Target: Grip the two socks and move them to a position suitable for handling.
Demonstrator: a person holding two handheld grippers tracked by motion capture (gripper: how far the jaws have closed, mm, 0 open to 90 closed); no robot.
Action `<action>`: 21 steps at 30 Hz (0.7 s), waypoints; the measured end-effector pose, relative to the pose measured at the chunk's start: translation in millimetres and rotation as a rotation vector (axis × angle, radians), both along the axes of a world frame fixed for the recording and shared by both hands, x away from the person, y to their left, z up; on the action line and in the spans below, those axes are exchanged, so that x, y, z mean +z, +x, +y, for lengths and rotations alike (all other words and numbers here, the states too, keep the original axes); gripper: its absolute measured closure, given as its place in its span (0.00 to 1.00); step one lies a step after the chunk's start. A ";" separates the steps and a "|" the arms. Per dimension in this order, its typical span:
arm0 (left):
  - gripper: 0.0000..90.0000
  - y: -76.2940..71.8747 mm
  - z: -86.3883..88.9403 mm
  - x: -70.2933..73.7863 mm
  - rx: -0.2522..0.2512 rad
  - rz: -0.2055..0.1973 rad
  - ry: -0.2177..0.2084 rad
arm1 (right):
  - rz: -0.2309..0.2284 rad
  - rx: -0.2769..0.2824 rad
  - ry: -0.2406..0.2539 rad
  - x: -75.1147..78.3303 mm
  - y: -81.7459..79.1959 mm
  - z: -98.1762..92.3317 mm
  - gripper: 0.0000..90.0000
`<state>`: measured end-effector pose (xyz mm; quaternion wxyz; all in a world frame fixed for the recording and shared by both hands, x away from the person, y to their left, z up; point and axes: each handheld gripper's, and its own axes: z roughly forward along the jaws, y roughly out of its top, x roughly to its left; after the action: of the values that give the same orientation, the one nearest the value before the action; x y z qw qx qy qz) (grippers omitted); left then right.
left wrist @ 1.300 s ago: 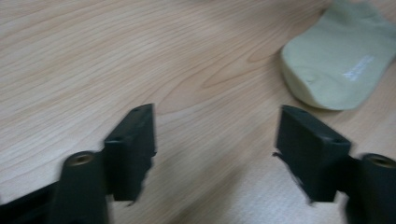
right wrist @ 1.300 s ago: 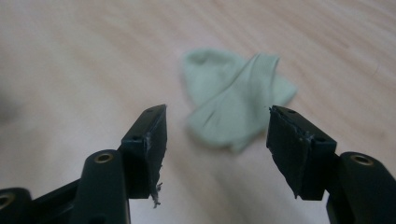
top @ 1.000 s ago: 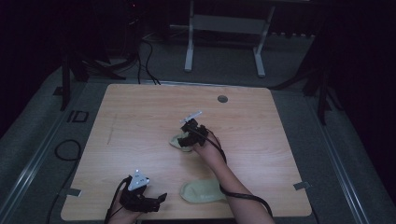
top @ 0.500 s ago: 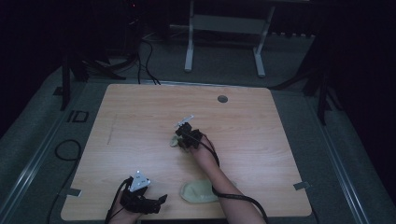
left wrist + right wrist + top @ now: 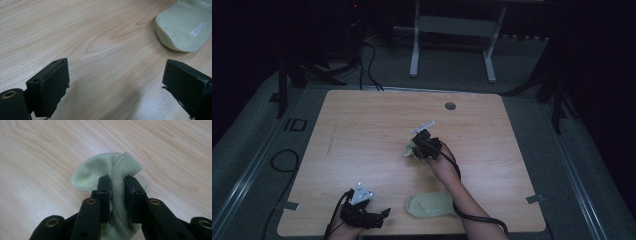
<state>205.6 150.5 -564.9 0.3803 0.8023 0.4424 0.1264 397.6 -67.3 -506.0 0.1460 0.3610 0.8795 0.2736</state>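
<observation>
Jaws of right gripper [image 5: 117, 192] just closed, pinching pale green sock [image 5: 107, 170] bunched between pads. Left gripper [image 5: 117, 82] wide open, empty; second sock [image 5: 185, 27] beyond its right jaw, unpicked. Pairing barely begun.

left claw [image 5: 117, 82] jaws wide apart | wooden table [image 5: 75, 30] | pale green sock [image 5: 185, 27] far right

Two socks [image 5: 412, 148] [image 5: 430, 205], two hand-held grippers [image 5: 421, 145] [image 5: 382, 216], one table [image 5: 362, 135]
</observation>
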 end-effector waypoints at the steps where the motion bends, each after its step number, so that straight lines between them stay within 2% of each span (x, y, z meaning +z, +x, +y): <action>1: 0.09 -0.2 -0.5 0.0 0.002 0.001 0.004 | -0.005 0.002 0.002 3.1 -4.0 -4.2 0.84; 2: 0.10 -0.4 -0.9 -0.2 0.002 0.001 0.002 | -0.016 -0.001 0.011 8.6 -13.2 -13.0 0.84; 3: 0.10 -0.4 -1.3 -0.3 0.004 0.004 0.002 | -0.016 -0.001 0.011 8.6 -13.2 -13.0 0.84; 6: 0.10 -0.7 -2.5 -0.2 -0.001 0.005 0.003 | -0.026 -0.006 0.051 15.1 -27.5 -26.9 0.84; 10: 0.10 -1.1 -4.2 0.0 -0.003 0.005 0.003 | -0.030 -0.025 0.077 15.4 -45.1 -42.4 0.84; 12: 0.10 -0.8 -4.9 0.0 0.008 0.006 0.005 | -0.019 -0.038 0.087 8.0 -53.6 -49.7 0.83; 15: 0.10 0.5 -6.5 0.9 0.006 0.006 -0.008 | -0.002 -0.041 0.095 0.7 -56.9 -51.8 0.83; 17: 0.11 0.7 -8.3 1.0 -0.003 0.003 -0.003 | 0.015 -0.040 0.094 -11.8 -62.2 -46.4 0.83; 21: 0.12 0.7 -10.1 -0.2 -0.016 0.009 -0.001 | 0.017 -0.036 0.073 -20.0 -63.9 -40.0 0.83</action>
<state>206.3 140.5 -565.1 0.3798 0.8062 0.4376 0.1195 333.7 -107.3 -526.0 0.1302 0.3842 0.8635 0.2998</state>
